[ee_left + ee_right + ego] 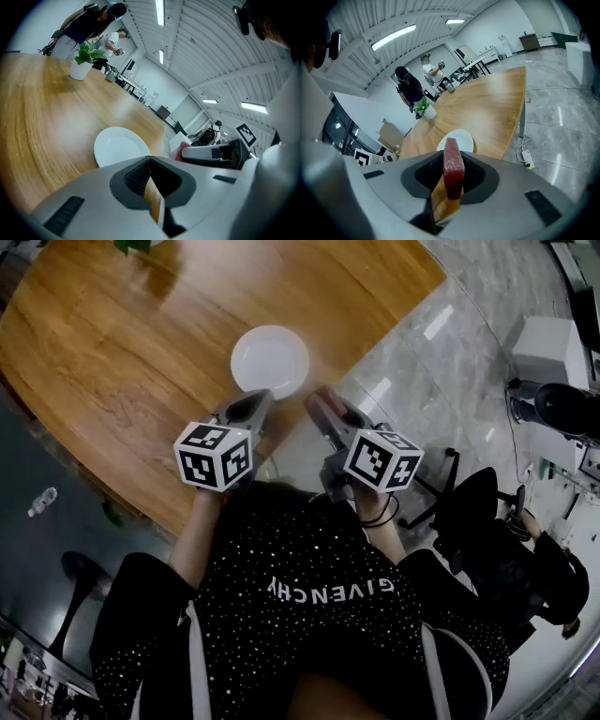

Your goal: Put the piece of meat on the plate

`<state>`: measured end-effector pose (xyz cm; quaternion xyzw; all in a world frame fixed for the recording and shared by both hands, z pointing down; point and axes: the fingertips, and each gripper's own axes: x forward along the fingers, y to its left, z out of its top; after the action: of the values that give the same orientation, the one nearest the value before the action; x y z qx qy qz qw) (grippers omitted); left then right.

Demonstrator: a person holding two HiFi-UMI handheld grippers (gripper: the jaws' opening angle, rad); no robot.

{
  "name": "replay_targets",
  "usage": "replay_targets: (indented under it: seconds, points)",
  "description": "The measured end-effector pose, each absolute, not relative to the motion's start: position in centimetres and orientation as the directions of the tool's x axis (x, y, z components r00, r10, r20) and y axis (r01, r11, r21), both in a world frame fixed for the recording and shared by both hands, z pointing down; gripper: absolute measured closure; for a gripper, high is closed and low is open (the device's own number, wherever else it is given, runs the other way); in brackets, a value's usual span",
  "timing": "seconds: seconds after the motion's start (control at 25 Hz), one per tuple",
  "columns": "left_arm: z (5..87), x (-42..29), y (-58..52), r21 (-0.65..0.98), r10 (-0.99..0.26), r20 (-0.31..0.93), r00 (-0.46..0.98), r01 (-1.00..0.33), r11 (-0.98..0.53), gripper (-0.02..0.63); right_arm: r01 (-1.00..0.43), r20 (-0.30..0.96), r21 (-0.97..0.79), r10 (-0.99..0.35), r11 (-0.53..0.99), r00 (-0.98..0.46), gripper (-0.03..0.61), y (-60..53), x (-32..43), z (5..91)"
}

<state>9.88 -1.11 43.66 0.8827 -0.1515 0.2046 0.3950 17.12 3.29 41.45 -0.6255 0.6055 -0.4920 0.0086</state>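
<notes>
Right claw (321,405) clamps the piece of meat (453,165), held in the air short of the white plate (270,360).
The red slab stands upright between the right jaws, pinched on both sides. The left claw (257,403) holds nothing, its jaws only a narrow slit apart. Both hover side by side over the near edge of the wooden counter (131,343), where the plate lies bare.
</notes>
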Motion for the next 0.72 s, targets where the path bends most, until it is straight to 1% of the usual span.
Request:
replay_targets:
  seconds: [0.16,0.32,0.56,0.72]
  points:
    - [44.4,9.8,-1.7,0.611,-0.115,0.525,0.844,-0.467,-0.639,0.606,-0.762,0.634,-0.598,-0.728,-0.249,-0.26,0.48,1.4,17.4,42.2]
    - [44.8,9.8,-2.4,0.619,-0.147,0.532,0.834,-0.502,-0.605,0.606,-0.773,0.629,-0.603,-0.714,-0.198,-0.308,0.48,-0.9,17.5,42.0]
    - [44.5,8.3,-4.4,0.573,-0.26,0.557,0.789,-0.592,-0.567,0.606,-0.801,0.631,-0.591,-0.673,-0.095,-0.386,0.48,-4.3,17.4,41.7]
    - [44.4,6.7,-5.1,0.558,-0.343,0.569,0.747,-0.657,-0.507,0.606,-0.801,0.632,-0.599,-0.629,-0.025,-0.453,0.48,-5.9,16.3,42.3]
